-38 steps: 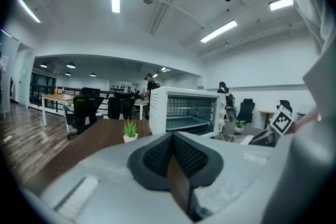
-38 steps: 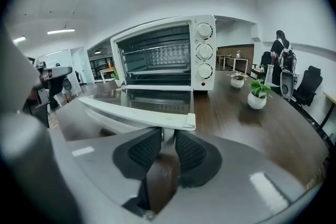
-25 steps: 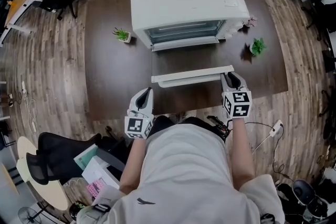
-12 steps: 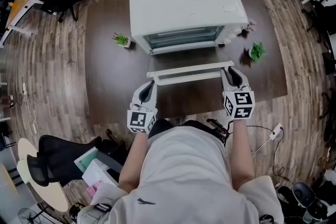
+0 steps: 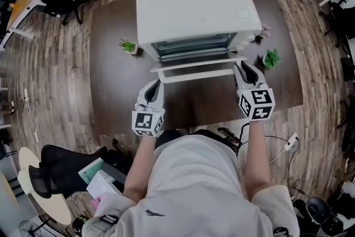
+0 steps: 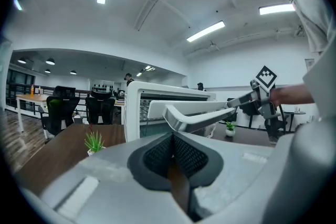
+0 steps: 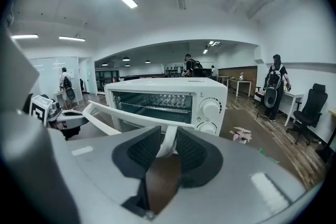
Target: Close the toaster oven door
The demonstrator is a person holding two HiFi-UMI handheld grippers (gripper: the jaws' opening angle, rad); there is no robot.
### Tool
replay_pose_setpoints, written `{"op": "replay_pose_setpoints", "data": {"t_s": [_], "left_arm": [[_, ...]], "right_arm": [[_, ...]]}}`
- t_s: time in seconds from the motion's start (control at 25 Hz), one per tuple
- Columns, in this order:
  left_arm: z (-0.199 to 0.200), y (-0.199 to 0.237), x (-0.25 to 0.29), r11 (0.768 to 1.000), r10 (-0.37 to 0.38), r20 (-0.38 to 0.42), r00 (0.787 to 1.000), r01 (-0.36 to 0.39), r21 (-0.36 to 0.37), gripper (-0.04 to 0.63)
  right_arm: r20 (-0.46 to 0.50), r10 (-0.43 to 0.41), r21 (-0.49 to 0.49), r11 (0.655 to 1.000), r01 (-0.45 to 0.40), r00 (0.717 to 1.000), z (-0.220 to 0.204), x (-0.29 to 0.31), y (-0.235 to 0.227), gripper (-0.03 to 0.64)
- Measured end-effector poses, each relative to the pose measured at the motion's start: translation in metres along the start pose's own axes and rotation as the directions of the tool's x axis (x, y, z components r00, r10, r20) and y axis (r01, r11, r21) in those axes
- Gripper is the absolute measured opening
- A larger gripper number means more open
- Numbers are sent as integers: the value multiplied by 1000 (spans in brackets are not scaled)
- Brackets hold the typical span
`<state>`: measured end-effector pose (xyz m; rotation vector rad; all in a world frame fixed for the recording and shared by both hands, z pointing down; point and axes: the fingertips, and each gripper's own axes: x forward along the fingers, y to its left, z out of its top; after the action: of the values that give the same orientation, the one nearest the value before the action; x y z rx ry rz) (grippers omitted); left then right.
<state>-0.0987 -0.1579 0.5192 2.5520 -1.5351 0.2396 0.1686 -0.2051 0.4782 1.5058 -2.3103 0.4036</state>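
Note:
A white toaster oven (image 5: 197, 8) stands at the back of the brown table (image 5: 116, 86). Its door (image 5: 194, 65) is tilted partway up, with the rack behind the glass still showing. My right gripper (image 5: 242, 68) is shut on the right end of the door handle (image 7: 126, 118); the white bar runs between its pads in the right gripper view. My left gripper (image 5: 155, 85) is shut, pads together, with nothing in it. It sits just under the handle's left end (image 6: 181, 120), and whether it touches I cannot tell.
A small potted plant (image 5: 129, 45) stands left of the oven, and another (image 5: 271, 58) to its right beside a pink object (image 5: 263, 28). Office chairs ring the table. A white power strip (image 5: 289, 139) lies on the floor at the right.
The door has swung up from nearly level towards the oven front. Both grippers have moved up and away from me with it, the right one still on the handle.

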Motion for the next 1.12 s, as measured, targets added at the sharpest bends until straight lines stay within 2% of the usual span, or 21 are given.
{"op": "replay_pose_setpoints", "data": {"t_s": [0.16, 0.36, 0.6, 0.76, 0.84, 0.96, 1.12], "left_arm": [[14, 7, 13, 1000, 1, 24, 1000, -1, -5, 5], [33, 21, 32, 998, 18, 63, 998, -15, -56, 5], [48, 25, 43, 999, 5, 83, 997, -1, -40, 5], [50, 32, 41, 999, 12, 86, 996, -9, -40, 5], [50, 34, 37, 999, 16, 90, 996, -12, -39, 5], [48, 35, 28, 999, 15, 94, 995, -11, -35, 5], [41, 31, 5, 999, 18, 104, 994, -14, -36, 5]], "right_arm": [[34, -15, -6, 1000, 16, 999, 21, 11, -5, 94], [90, -31, 2, 1000, 31, 995, 48, 32, -13, 92], [124, -48, 3, 999, 48, 991, 70, 55, -23, 86], [147, -37, -30, 999, 42, 988, 74, 56, -20, 81], [226, -5, -76, 997, 22, 974, 78, 47, -10, 2], [367, 32, -115, 993, 12, 930, 83, 20, 10, 2], [440, 13, -125, 991, 48, 898, 69, -13, 25, 2]]}}
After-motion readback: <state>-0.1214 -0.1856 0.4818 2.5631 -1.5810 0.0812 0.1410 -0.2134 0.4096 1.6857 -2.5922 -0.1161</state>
